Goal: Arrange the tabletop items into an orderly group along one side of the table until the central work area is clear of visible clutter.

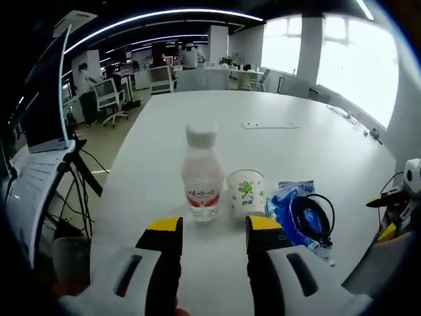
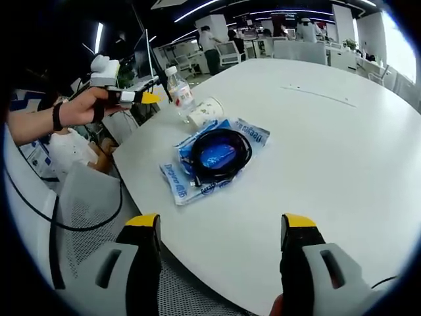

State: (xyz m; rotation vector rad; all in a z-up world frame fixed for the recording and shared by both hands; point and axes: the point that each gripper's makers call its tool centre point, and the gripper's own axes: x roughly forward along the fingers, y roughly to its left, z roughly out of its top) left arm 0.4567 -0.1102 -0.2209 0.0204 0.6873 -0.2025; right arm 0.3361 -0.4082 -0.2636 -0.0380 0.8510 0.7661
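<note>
A: Your left gripper is spread wide, empty, just short of the bottle beside the paper cup at the table edge.

B: Bottle looks light, slippery; take its waist. Right gripper gapes empty.

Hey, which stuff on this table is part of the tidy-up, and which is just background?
Job items: water bottle, paper cup, blue packet, black cable coil lying on it.
Background: office chairs, whiteboard stand, flat plate mid-table.
</note>
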